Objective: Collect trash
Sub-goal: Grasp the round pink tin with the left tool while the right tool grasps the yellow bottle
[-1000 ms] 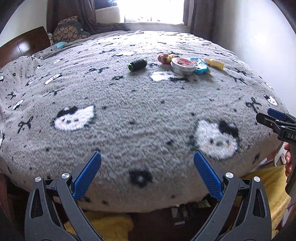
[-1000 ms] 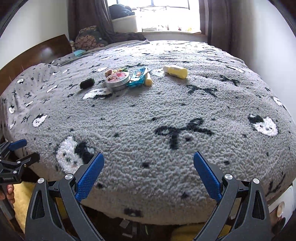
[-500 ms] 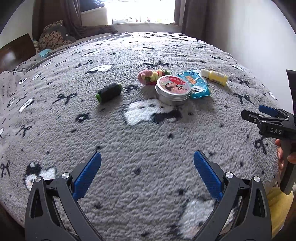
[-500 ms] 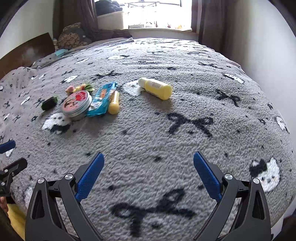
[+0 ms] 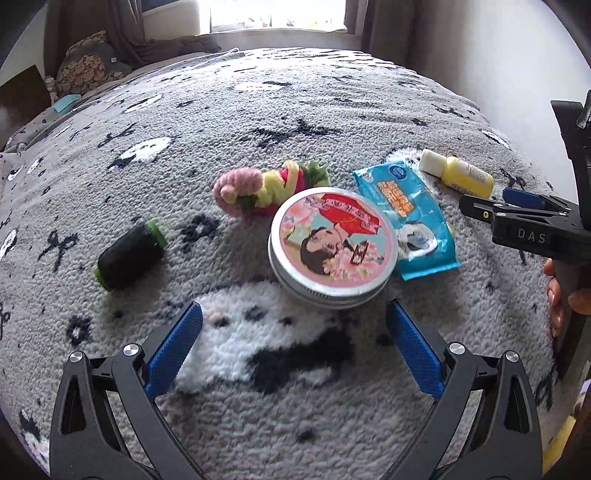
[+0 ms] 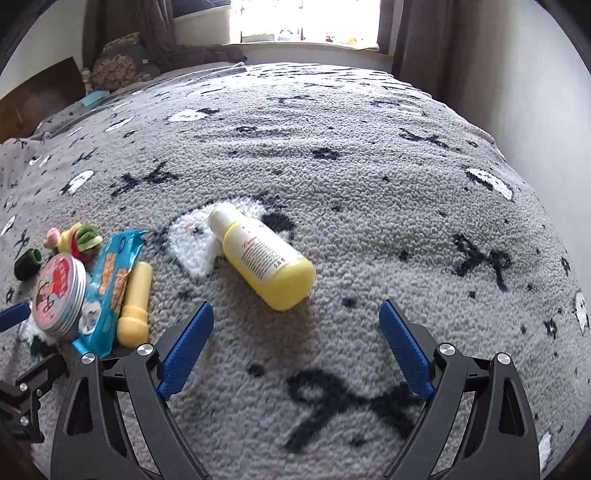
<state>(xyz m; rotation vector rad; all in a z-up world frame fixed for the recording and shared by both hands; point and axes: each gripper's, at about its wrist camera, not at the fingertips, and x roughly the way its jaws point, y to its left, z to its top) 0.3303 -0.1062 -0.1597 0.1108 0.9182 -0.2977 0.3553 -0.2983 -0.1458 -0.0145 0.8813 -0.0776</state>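
Observation:
On the grey fleece blanket (image 5: 295, 110) lies a round metal tin (image 5: 332, 247) with a pink picture lid. Beside it are a blue wipes packet (image 5: 406, 218), a yarn bundle (image 5: 266, 188), a black thread spool (image 5: 129, 254) and a yellow bottle (image 5: 458, 173). My left gripper (image 5: 293, 336) hangs open just short of the tin, nothing between its fingers. My right gripper (image 6: 295, 338) stands wide just short of the yellow bottle (image 6: 264, 256); its jaws are closing, with only blanket between them. A small yellow tube (image 6: 135, 304) lies against the wipes packet (image 6: 109, 280).
The blanket (image 6: 369, 166) covers a bed running back to a window with dark curtains (image 6: 410, 33). A wooden headboard (image 6: 37, 99) and patterned cushion (image 6: 122, 59) are at the far left. A white wall (image 5: 498, 55) runs along the right. A person's hand (image 5: 561, 299) holds the right gripper.
Both grippers have moved forward from the bed's edge, so the tin and the yellow bottle now lie close in front of them. The right jaws stand slightly narrower.

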